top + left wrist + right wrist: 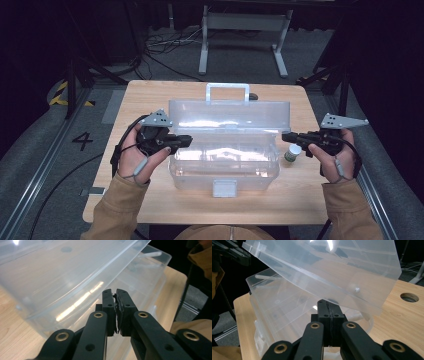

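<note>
A clear plastic toolbox (225, 172) stands mid-table with its lid (230, 112) tilted up and back, the handle (227, 92) at the far side. My left gripper (189, 139) is shut at the box's left end, its tips level with the rim. In the left gripper view the jaws (115, 293) stand together with nothing between them, in front of the lid (75, 277). My right gripper (284, 136) is shut at the box's right end. In the right gripper view its jaws (327, 302) are pressed together and empty, under the lid (337, 270).
A small bottle (292, 152) with a white cap and green label stands on the wooden table (150, 95), just under the right gripper. A white latch (224, 188) hangs at the box's front. A round hole (409, 297) sits in the tabletop. Dark floor and a metal stand (245, 22) lie beyond.
</note>
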`<state>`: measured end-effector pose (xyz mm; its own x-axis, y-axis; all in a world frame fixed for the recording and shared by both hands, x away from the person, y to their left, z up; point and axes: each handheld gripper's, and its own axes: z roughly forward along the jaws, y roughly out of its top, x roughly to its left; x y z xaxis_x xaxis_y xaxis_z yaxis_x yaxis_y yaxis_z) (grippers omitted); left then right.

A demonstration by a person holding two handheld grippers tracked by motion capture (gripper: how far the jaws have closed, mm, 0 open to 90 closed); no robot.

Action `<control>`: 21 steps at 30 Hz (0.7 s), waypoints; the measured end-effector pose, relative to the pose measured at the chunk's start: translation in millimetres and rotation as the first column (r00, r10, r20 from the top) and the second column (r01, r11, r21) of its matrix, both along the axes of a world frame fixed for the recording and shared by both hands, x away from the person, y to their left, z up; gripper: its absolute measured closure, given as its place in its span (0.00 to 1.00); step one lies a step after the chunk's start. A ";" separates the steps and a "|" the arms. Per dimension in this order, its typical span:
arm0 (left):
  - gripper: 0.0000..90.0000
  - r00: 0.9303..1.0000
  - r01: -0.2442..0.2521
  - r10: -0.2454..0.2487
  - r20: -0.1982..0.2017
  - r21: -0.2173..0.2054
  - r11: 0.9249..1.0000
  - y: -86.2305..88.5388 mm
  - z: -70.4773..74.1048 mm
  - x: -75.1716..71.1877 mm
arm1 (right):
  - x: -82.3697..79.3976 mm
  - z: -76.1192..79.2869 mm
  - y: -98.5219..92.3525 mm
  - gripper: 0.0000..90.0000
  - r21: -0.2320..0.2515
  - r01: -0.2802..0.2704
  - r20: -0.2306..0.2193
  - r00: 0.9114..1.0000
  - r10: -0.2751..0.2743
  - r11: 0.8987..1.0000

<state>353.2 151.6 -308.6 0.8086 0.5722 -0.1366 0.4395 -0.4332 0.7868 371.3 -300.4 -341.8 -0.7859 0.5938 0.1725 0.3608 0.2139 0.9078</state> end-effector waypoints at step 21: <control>1.00 0.989 -0.148 0.148 0.001 -0.061 0.987 23.4 -24.0 21.4 | 1.3 -2.2 0.6 1.00 0.010 0.004 0.009 1.000 -0.004 1.000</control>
